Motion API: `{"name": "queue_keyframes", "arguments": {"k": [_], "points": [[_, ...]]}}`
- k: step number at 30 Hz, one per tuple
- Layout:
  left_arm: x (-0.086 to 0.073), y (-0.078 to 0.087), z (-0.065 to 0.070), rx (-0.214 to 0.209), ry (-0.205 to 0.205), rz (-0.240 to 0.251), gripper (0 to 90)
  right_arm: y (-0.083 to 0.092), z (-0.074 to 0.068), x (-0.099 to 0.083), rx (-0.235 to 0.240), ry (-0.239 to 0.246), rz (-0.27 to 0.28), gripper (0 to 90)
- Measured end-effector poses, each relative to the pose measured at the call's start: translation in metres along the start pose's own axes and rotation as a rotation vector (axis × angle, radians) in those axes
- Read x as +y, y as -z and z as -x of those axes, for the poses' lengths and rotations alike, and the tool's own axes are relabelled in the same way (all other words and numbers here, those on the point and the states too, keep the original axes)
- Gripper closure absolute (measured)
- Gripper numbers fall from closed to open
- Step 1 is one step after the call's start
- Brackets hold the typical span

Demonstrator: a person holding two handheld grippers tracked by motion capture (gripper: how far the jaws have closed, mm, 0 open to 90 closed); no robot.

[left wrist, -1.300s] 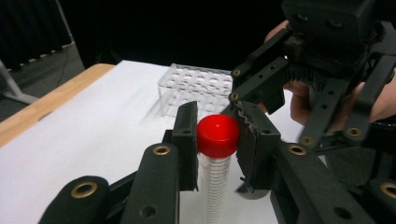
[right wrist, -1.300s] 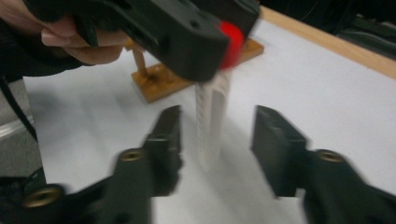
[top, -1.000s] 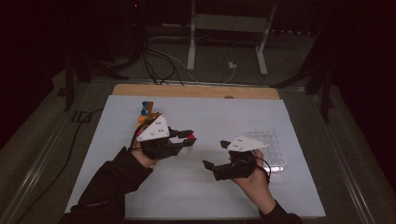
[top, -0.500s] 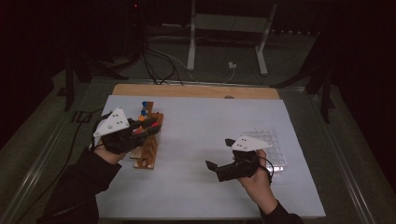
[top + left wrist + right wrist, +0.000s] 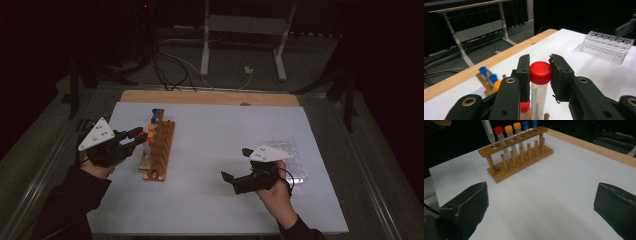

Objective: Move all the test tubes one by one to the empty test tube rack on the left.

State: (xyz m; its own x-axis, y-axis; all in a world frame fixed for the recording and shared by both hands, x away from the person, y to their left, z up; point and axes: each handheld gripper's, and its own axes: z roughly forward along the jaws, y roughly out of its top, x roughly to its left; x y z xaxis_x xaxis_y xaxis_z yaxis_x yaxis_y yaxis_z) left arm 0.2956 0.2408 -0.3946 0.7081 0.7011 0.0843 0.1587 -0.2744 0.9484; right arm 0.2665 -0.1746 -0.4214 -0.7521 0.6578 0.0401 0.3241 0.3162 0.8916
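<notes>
My left gripper [image 5: 540, 67] is shut on a clear tube with a red cap [image 5: 540, 72], pads pressing the cap from both sides. In the high view the left gripper [image 5: 139, 137] is at the left side of the wooden tube rack [image 5: 161, 150]. The right gripper view shows the held tube's pointed tip [image 5: 490, 138] hanging just above the rack's [image 5: 519, 160] free end hole. The rack holds tubes with red [image 5: 498, 130], orange [image 5: 508, 129] and blue [image 5: 525, 123] caps. My right gripper [image 5: 541, 205] stands open over bare white table, pads wide apart, and in the high view the right gripper [image 5: 235, 164] is at centre right.
A clear plastic well rack [image 5: 295, 160] lies right of the right hand, and the well rack [image 5: 607, 46] is far off in the left gripper view. The white table sheet [image 5: 210, 200] ends at a wooden strip [image 5: 210, 97] at the back. Metal stand legs and cables lie beyond.
My left gripper has carried the red-capped tube leftward from the middle of the table, across to the left side of the wooden rack. The right gripper has stayed put.
</notes>
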Motion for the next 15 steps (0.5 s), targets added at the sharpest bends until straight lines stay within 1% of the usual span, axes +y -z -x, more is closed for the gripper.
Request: {"name": "queue_keyframes", "arguments": {"k": [2,6,9,11,15], "points": [[-0.006,-0.001,0.0,0.014,-0.003,-0.013,71.8,0.0,0.0,0.0,0.004,0.0,0.0,0.0],[-0.019,-0.006,-0.002,0.008,0.022,-0.034,71.9,0.001,0.0,0.0,-0.001,0.0,0.0,0.0],[-0.029,-0.01,-0.002,0.007,0.026,-0.059,71.9,0.001,0.0,-0.001,0.003,-0.002,0.002,0.0],[-0.035,-0.013,-0.002,0.0,0.038,-0.071,71.8,0.001,0.001,-0.001,0.004,-0.005,0.002,0.0],[-0.043,-0.017,-0.003,0.001,0.04,-0.096,71.8,0.002,0.002,-0.001,0.003,-0.007,-0.001,0.0]]}}
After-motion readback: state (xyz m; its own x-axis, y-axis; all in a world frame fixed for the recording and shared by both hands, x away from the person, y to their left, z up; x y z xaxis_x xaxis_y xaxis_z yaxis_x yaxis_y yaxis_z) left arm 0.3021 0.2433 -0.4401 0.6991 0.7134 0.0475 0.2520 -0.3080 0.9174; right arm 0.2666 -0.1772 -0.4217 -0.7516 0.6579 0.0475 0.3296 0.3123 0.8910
